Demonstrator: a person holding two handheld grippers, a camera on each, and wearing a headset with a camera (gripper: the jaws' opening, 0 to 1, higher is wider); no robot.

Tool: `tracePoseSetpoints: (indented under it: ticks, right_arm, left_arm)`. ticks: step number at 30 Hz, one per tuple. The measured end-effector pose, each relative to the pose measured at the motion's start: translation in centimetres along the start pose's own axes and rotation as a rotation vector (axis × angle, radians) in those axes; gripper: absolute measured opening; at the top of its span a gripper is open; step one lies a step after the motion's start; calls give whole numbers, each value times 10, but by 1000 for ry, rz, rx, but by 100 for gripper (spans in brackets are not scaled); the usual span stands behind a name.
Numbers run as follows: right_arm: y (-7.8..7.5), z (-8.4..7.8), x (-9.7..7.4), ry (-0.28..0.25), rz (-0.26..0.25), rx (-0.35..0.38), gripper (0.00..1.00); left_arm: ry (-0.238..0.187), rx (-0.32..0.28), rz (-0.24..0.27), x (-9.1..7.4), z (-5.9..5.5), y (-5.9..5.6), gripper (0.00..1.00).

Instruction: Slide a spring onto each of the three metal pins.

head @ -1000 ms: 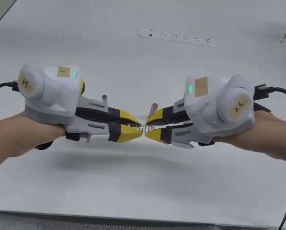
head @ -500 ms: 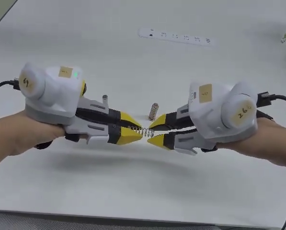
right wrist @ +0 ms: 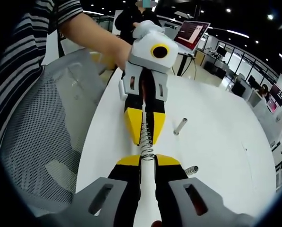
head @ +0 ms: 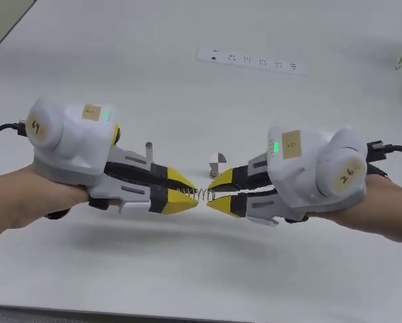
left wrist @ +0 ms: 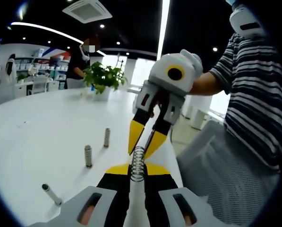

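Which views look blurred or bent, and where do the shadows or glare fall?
Head view: the pin is smeared by blur, and a soft shadow lies on the table below the spring. Left gripper view: the fisheye bends the table edge, and the ceiling strip glares.

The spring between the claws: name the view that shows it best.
Right gripper view: the spring runs lengthwise up the middle of the picture, its coils distinct. The left gripper view shows the spring foreshortened and shorter. In the head view the spring is small and faint.
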State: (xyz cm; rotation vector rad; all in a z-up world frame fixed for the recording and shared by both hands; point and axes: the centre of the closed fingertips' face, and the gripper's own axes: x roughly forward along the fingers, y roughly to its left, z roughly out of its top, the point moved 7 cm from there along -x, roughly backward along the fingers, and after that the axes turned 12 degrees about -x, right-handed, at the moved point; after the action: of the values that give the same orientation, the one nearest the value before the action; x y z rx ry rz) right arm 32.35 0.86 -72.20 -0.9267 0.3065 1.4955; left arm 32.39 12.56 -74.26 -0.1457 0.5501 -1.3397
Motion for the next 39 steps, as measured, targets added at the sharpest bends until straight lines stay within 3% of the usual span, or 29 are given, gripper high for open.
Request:
tracePoseSetpoints:
  ticks: [15,24,39]
  right_arm:
    - [-2,12,-4,8,14,-68,7]
    - [-4,21,-6,-59,12,-18,7]
    - [-6,37,-2,-92,2,-21,7]
  left_arm:
    - [21,10,10,1,-4,-1,3]
    - [43,24,25,2,-8,-1,3]
    - [58,36,26,7,-10,-2,3]
